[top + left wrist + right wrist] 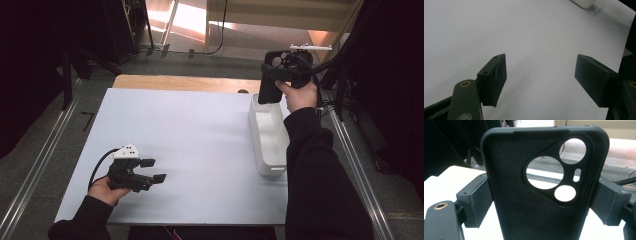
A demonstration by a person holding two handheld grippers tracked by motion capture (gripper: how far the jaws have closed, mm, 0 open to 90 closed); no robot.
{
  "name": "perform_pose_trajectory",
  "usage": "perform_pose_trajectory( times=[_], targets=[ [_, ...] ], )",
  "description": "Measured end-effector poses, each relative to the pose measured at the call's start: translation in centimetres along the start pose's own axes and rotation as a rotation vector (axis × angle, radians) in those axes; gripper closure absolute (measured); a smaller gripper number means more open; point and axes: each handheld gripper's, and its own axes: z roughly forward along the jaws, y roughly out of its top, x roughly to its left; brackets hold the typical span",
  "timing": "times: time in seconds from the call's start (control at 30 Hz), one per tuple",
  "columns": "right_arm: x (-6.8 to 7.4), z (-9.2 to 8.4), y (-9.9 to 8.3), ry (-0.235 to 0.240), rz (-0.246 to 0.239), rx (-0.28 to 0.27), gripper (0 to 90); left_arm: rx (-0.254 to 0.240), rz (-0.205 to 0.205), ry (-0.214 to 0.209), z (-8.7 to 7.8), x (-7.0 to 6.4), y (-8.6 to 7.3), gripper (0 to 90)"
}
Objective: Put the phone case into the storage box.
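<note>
Gripped by its side edges in the right claw [541, 202], a black phone case [534, 195] hangs upright above the white tray [269, 135], likely for dropping in; the left claw [150, 170] rests wide and empty on the worktop [190, 150]

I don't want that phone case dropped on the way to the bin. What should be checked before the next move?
1. Right gripper clamped on the black phone case: ok, a pad presses each long edge.
2. Case upright, camera cutouts at top: ok.
3. Case above the far end of the white bin: ok in the high view.
4. Bin free inside: cannot tell, an arm covers part.
5. Left gripper out of the way: ok, open over the white tabletop, holding nothing.
</note>
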Motion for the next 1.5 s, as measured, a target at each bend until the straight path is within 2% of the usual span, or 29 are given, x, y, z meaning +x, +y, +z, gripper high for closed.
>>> perform_pose_trajectory(
  times=[0.2,0.37,0.43,0.53,0.67,0.83,0.97,1.27,1.5],
  targets=[
    [-0.7,1.3,0.8,-0.018,0.018,-0.005,12.1,0.011,-0.007,-0.003,0.1,0.0,0.0,25.2],
    [-1.0,2.4,1.2,-0.057,0.028,-0.008,12.1,0.017,-0.001,-0.005,0.2,0.1,0.0,25.2],
    [-1.0,2.9,1.3,-0.078,0.016,-0.009,12.1,0.016,-0.006,-0.007,0.3,0.1,0.1,25.2],
    [-0.9,3.5,1.1,-0.08,0.033,-0.025,12.1,0.021,0.001,-0.006,0.3,0.1,0.1,25.2],
    [-0.6,4.4,0.5,-0.114,0.003,-0.018,12.1,0.016,-0.005,-0.007,0.3,0.2,0.1,25.2],
    [-1.0,5.3,-0.3,-0.135,0.022,-0.008,12.1,0.016,-0.008,-0.007,0.3,0.2,0.1,25.2],
    [-1.3,5.8,-1.0,-0.129,0.042,-0.013,12.1,0.014,-0.01,-0.008,0.3,0.2,0.1,25.2],
    [-1.0,6.8,-2.0,-0.134,0.012,0.006,12.1,0.015,-0.008,-0.009,0.2,0.2,0.1,25.2],
    [-1.5,7.3,-3.1,-0.129,0.035,0.024,12.1,0.017,-0.005,-0.01,0.2,0.2,0.1,25.2]
  ],
)
